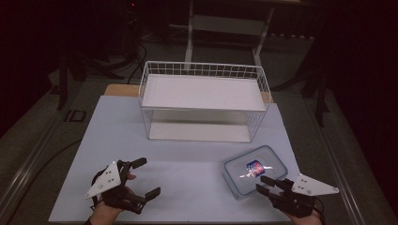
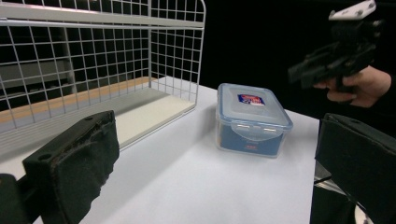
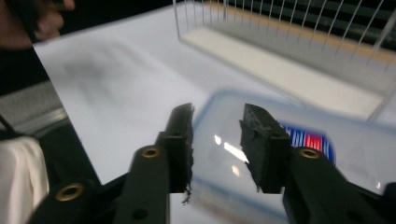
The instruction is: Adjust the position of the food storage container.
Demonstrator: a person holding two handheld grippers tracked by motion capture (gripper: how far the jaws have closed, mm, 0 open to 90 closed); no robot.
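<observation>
High view: a pale blue table top (image 1: 183, 183) carries a white wire basket (image 1: 202, 101) at its far middle and a clear lidded food box (image 1: 254, 171) with a red and blue label at the near right. The left gripper (image 1: 144, 178) rests at the near left of the table, well apart from the box, its jaws spread wide with nothing between them. The right gripper (image 1: 264, 183) sits at the near right, its tips just at the near edge of the box lid

Left gripper view: the two black padded jaws rise at the left and right edges, far apart and empty. Between them, farther off, the food box (image 2: 252, 119) stands flat on the table top (image 2: 196, 186), just beside the open corner of the wire basket (image 2: 107, 60). The right gripper (image 2: 303, 70), held in a hand (image 2: 362, 86), hovers above and beyond the box

Right gripper view: the right gripper (image 3: 215, 123) holds its jaws parted by a narrow gap, poised over the blurred lid of the food box (image 3: 327, 154); whether they touch it cannot be told. The wire basket (image 3: 299, 56) lies beyond
</observation>
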